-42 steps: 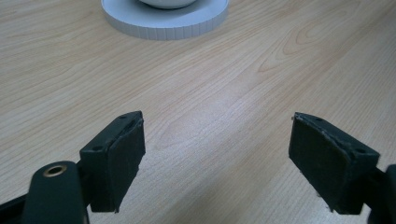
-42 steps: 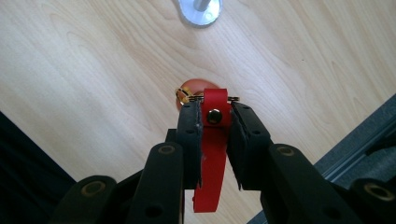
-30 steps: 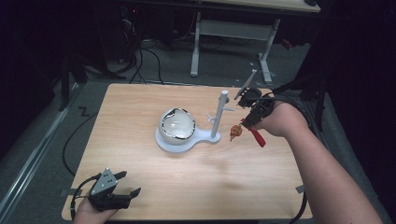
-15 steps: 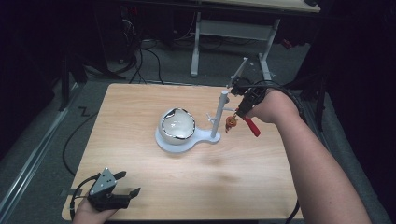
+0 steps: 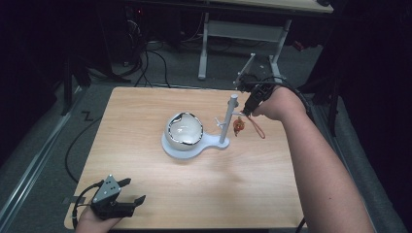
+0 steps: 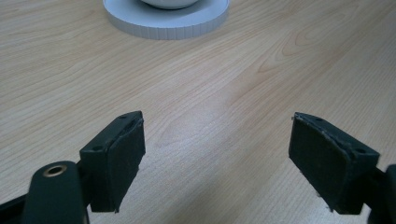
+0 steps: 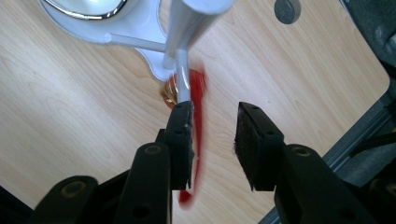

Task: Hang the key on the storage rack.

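A white stand (image 5: 214,142) carries a glossy white bowl (image 5: 184,128) and an upright post (image 5: 226,121) with side pegs. A small orange-and-gold charm (image 5: 238,126) on a red cord loop (image 5: 257,130) hangs at a peg to the right of the post. My right gripper (image 5: 248,110) hovers just above it. Its jaws have just been opening and stand slightly apart (image 7: 215,112). The red cord (image 7: 197,121) runs along the inner face of one pad, and the other pad is clear of it. My left gripper (image 5: 133,190) rests open at the table's near left corner, nothing between its pads (image 6: 217,144).
The stand's round base (image 6: 163,25) lies ahead of the left gripper across bare wood. The table's right edge (image 5: 291,160) runs close by the right forearm. Behind the table stand another desk's white legs (image 5: 203,48), with cables on the floor.
The right hand carried the charm left and away from me to the post. The jaws, shut on the cord before, now stand parted. The left gripper has not moved.
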The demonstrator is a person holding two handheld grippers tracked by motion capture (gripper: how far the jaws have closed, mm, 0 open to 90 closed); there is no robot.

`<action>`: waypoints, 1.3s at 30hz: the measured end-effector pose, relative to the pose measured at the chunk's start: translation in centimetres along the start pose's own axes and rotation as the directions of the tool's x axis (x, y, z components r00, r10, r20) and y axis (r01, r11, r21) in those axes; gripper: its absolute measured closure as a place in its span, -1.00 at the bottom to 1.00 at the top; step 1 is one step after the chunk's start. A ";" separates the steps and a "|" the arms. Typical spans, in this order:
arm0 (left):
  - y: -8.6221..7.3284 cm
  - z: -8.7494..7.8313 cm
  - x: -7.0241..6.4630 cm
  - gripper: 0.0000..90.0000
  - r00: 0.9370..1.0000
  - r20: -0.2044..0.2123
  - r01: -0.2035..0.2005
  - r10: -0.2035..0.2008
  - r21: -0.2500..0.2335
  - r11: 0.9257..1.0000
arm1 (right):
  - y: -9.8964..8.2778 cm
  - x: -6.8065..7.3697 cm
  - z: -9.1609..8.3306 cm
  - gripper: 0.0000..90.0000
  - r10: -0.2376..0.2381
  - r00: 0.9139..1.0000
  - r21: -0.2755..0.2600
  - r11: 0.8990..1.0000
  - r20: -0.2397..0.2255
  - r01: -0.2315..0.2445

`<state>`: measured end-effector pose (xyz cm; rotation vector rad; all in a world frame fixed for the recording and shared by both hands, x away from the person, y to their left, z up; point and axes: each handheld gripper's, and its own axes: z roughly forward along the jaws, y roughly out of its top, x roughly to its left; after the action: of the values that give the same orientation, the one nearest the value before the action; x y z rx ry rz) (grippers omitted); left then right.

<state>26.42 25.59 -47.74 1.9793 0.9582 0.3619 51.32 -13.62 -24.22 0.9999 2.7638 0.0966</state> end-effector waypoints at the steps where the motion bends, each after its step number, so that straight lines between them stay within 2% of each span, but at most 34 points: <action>1: 0.0 0.0 0.0 -0.57 1.000 0.000 0.000 0.000 0.000 1.000 | 0.0 0.0 -0.1 0.47 0.017 1.000 0.003 1.000 -0.005 -0.017; 2: 0.0 0.0 0.0 -0.57 1.000 0.000 0.000 0.000 0.001 1.000 | 0.0 0.0 -0.1 0.47 -0.003 1.000 -0.007 1.000 -0.004 0.003; 3: 0.0 0.0 0.0 -0.57 1.000 0.000 0.000 0.000 0.000 1.000 | 0.0 0.2 -0.2 0.47 0.012 1.000 -0.006 1.000 0.003 -0.012; 4: 0.0 0.0 0.0 -0.57 1.000 0.001 -0.001 0.001 0.000 1.000 | 0.0 0.1 -0.3 0.47 0.000 1.000 -0.013 1.000 0.007 0.000; 10: 0.0 0.1 -0.1 -0.57 1.000 0.002 -0.005 0.005 0.002 1.000 | -0.4 0.4 -0.6 0.44 0.000 1.000 -0.023 1.000 0.021 0.000; 16: 0.0 0.1 -0.1 -0.57 1.000 0.001 -0.007 0.007 0.004 1.000 | -1.3 0.3 -0.8 0.37 0.032 0.999 -0.033 0.999 0.024 -0.031; 17: 0.0 0.1 -0.1 -0.57 1.000 0.001 -0.006 0.006 0.004 1.000 | -1.5 0.2 -0.7 0.36 0.025 0.999 -0.039 0.999 0.022 -0.024; 18: 0.0 0.1 -0.1 -0.57 1.000 0.001 -0.006 0.006 0.005 1.000 | -1.7 0.2 -0.7 0.34 0.041 0.999 -0.043 0.998 0.023 -0.040; 19: 0.0 0.1 -0.1 -0.57 1.000 0.001 -0.007 0.007 0.006 1.000 | -1.9 0.2 -0.7 0.32 0.043 0.999 -0.039 0.998 0.034 -0.041; 21: 0.0 0.2 -0.2 -0.57 1.000 0.002 -0.007 0.007 0.008 1.000 | -2.4 0.1 -0.6 0.29 0.067 0.997 -0.054 0.996 0.031 -0.065; 24: 0.0 0.3 -0.2 -0.57 1.000 0.003 -0.010 0.010 0.013 1.000 | -2.9 -0.1 -0.4 0.27 0.072 0.997 -0.067 0.995 0.027 -0.071; 26: 0.0 0.4 -0.2 -0.57 1.000 0.004 -0.011 0.011 0.016 1.000 | -3.7 0.1 0.1 0.24 0.100 0.995 -0.069 0.993 0.014 -0.099; 31: 0.0 0.4 -0.2 -0.57 1.000 0.004 -0.012 0.012 0.016 1.000 | -5.1 0.2 1.4 0.15 0.094 0.996 -0.084 0.992 -0.004 -0.094; 33: 0.0 0.3 -0.3 -0.57 1.000 0.005 -0.013 0.013 0.016 1.000 | -6.3 0.3 2.4 0.07 0.129 0.992 -0.100 0.987 -0.019 -0.130; 35: 0.0 0.3 -0.3 -0.57 1.000 0.005 -0.013 0.013 0.016 1.000 | -6.7 0.3 2.9 0.03 0.124 0.992 -0.109 0.986 -0.021 -0.125; 36: 0.0 0.4 -0.3 -0.57 1.000 0.004 -0.013 0.013 0.016 1.000 | -7.7 0.8 3.9 -0.03 0.130 0.991 -0.125 0.983 -0.029 -0.132; 39: 0.0 0.4 -0.3 -0.57 1.000 0.005 -0.013 0.013 0.018 1.000 | -8.9 1.5 5.3 -0.06 0.144 0.989 -0.160 0.976 -0.029 -0.146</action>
<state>26.45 25.14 -47.93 2.0028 0.9493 0.3562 45.75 -19.57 -30.81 1.1595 2.6438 0.3472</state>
